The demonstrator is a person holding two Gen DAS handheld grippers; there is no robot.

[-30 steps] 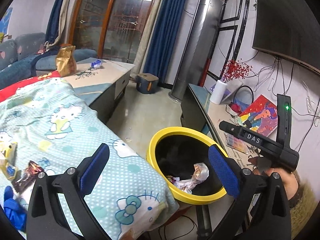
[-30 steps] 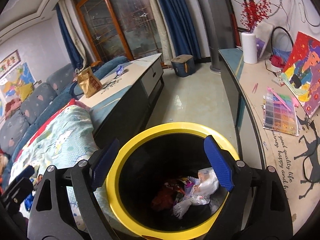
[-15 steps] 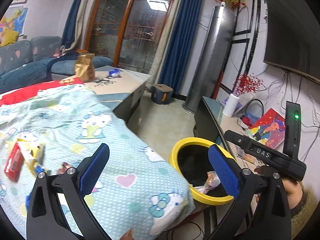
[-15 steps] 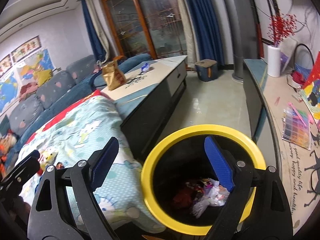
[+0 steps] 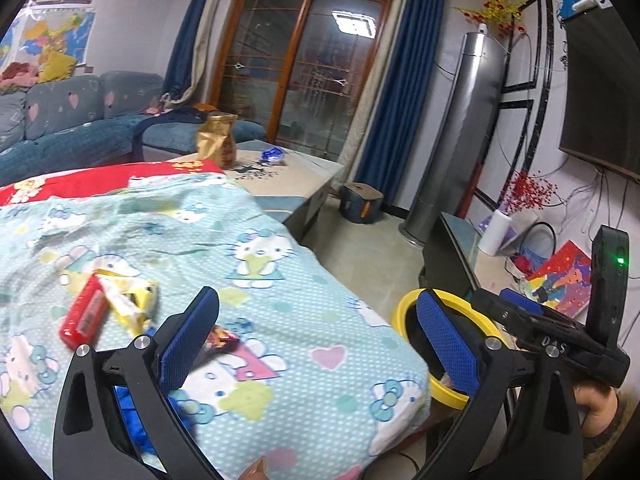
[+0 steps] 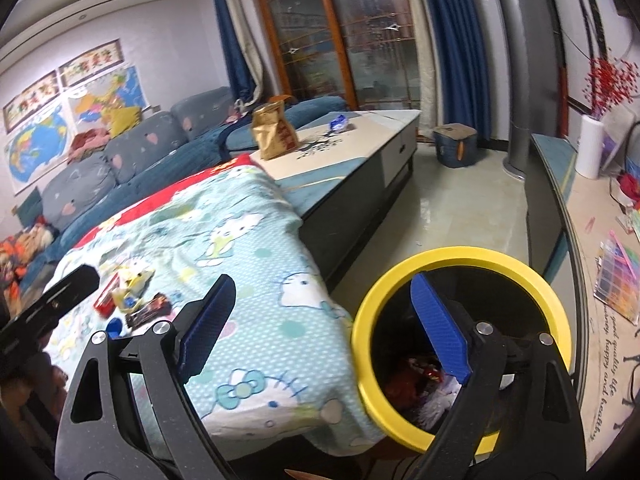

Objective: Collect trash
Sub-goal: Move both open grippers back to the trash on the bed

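Observation:
Trash lies on a Hello Kitty blanket [image 5: 280, 280]: a red wrapper [image 5: 82, 316], a yellow-white wrapper [image 5: 128, 300], a dark snack wrapper [image 5: 220, 340] and something blue [image 5: 132, 404]. My left gripper [image 5: 318, 340] hangs open over the blanket, just right of these, with nothing between its fingers. The yellow-rimmed black bin [image 5: 404, 312] stands past the blanket's right edge. In the right wrist view my right gripper [image 6: 322, 326] is open and empty, straddling the blanket's edge and the bin [image 6: 460, 256]. Crumpled wrappers [image 6: 424, 372] lie in the bin. The same wrappers [image 6: 132, 296] lie at left on the blanket.
A low table [image 6: 360, 128] beyond the blanket carries a brown paper bag [image 6: 274, 132] and a blue wrapper [image 6: 338, 122]. A long cabinet [image 6: 560, 184] with clutter runs along the right. Tiled floor [image 6: 460, 208] lies between them. A sofa [image 5: 80, 120] is at the back left.
Both views have swung left, away from the bin and toward the blanket. The bin has slid to the right of each view, and the wrappers on the blanket have come into sight.

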